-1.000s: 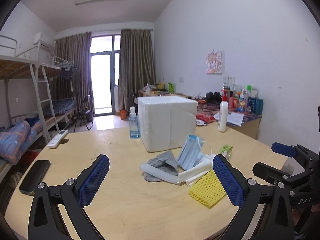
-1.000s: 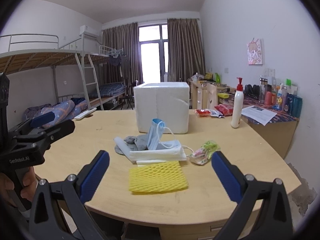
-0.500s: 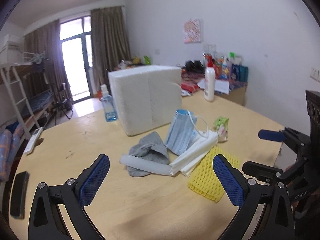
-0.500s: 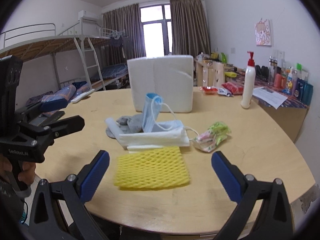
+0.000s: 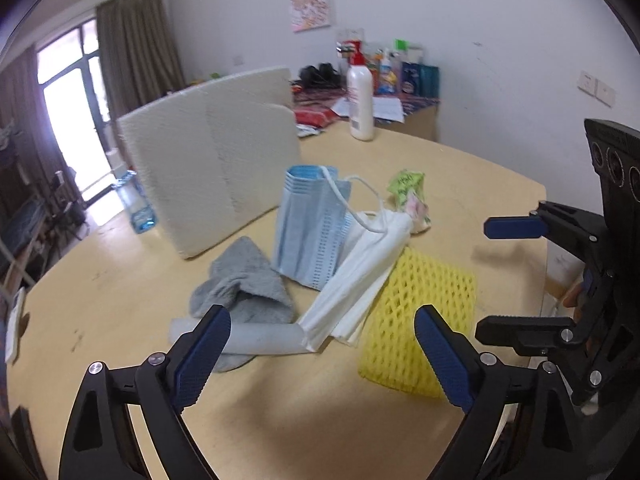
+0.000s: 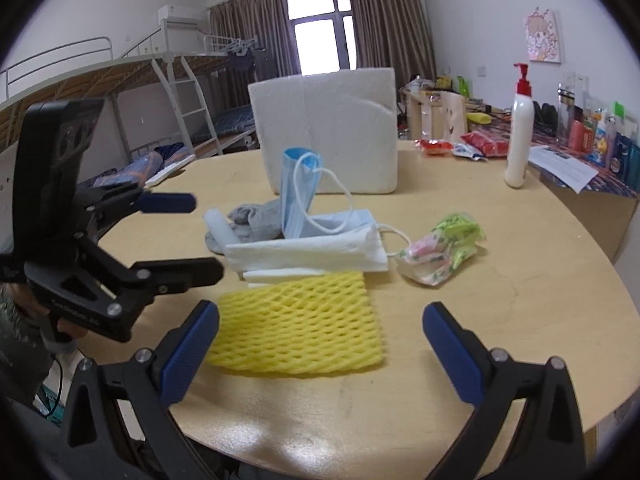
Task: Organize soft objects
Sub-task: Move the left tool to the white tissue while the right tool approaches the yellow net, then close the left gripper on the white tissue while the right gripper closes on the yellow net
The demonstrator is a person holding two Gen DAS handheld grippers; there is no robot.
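Fingers of the left gripper [image 5: 320, 354] are seen spread but closing, nothing between them; those of the right gripper [image 6: 320, 354] are held wide, empty. A yellow foam net [image 6: 298, 320] lies nearest on the round table [image 6: 500, 264]. Behind it are stacked folded white tissues [image 6: 304, 254], a blue mask [image 6: 298, 192], a grey sock [image 5: 244, 280], possibly rolled. A white foam box [image 6: 328, 128] stands farther back.

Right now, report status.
Left gripper closing, holding nothing; right gripper open, empty. Yellow foam net nearest, untouched. White foam box behind pile.

both wrist views angled down, near, sharing yellow foam net [image 5: 424, 312] [image 6: 298, 330]
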